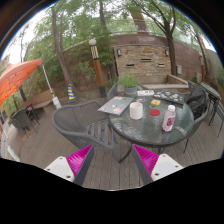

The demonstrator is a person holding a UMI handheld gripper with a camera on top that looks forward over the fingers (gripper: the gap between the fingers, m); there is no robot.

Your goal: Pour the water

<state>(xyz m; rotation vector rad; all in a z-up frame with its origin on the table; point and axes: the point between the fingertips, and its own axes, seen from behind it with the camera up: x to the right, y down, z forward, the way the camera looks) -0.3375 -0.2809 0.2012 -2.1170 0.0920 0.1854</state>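
Note:
On a round dark patio table stand a white cup and, to its right, a clear plastic bottle with a pink label. A small red thing lies between them. My gripper is well short of the table, above the wooden deck, with its magenta pads spread wide apart. It is open, and nothing lies between the fingers. Both cup and bottle are far beyond the fingertips.
A grey metal chair stands just left of the table, closest to the fingers. Another chair sits at the right. A laptop or paper and small items lie on the table's far side. An orange parasol and trees stand beyond.

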